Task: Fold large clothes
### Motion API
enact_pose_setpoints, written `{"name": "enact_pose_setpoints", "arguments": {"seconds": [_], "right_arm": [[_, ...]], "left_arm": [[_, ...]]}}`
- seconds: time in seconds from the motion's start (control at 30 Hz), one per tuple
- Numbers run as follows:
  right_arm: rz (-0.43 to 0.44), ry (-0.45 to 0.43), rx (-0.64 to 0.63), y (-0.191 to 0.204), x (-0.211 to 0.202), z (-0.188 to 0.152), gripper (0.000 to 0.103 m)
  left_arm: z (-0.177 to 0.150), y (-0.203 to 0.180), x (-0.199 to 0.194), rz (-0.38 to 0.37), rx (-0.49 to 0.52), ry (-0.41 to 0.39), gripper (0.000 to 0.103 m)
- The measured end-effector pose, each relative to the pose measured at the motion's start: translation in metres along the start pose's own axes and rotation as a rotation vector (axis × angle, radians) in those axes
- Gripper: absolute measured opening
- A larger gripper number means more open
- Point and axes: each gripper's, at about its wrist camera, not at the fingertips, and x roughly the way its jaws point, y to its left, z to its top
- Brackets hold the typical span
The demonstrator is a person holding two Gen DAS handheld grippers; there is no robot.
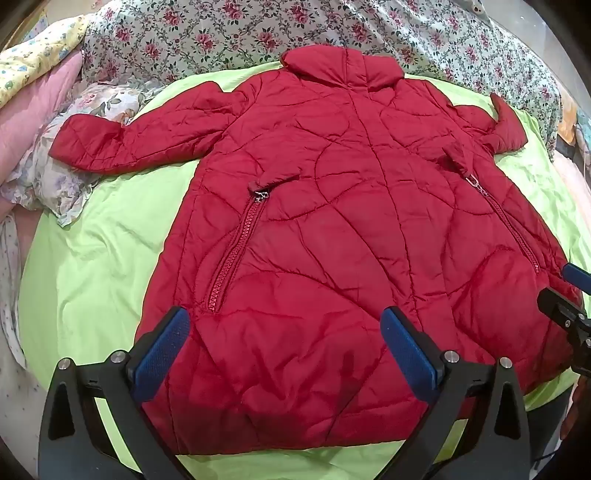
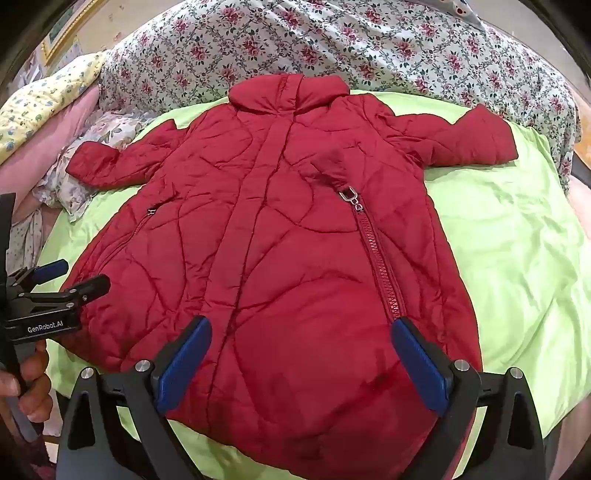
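Note:
A red quilted jacket (image 1: 332, 221) lies spread flat on a light green sheet (image 1: 103, 258). Its collar (image 1: 340, 66) is at the far end and both sleeves stick out sideways. Two zip pockets slant down its front. My left gripper (image 1: 286, 314) hovers open over the near left part of the hem, with nothing pinched between its blue pads (image 1: 162, 354). My right gripper (image 2: 301, 325) hangs open over the near right part of the jacket (image 2: 295, 240), beside the right pocket zip (image 2: 380, 266). Each gripper shows at the edge of the other's view: the right gripper (image 1: 561, 286) and the left gripper (image 2: 79, 275).
A floral quilt (image 1: 258, 33) is bunched along the far side. A pink pillow (image 1: 33, 114), a yellow patterned cloth (image 1: 33, 62) and a pale floral pillow (image 1: 55, 177) lie at the left, under the left sleeve (image 1: 110, 144). A hand (image 2: 31, 376) holds the left gripper's handle.

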Motion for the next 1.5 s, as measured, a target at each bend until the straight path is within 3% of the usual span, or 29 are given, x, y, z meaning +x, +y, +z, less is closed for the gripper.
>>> {"name": "enact_pose_setpoints", "arguments": {"seconds": [0.8,1.2,1.5], "right_arm": [[0.005,0.001,-0.001,-0.002,-0.003,0.004,0.099],[-0.059,-0.016,-0.052,0.002,-0.002,0.002,0.099],[-0.039,-0.009,-0.034,-0.001,-0.002,0.003,0.099]], "left_arm": [[0.001,-0.001,0.0,0.004,0.003,-0.005,0.103],[0.003,0.002,0.0,0.007,-0.002,-0.011,0.103],[0.005,0.002,0.002,-0.001,-0.001,0.011,0.103]]}}
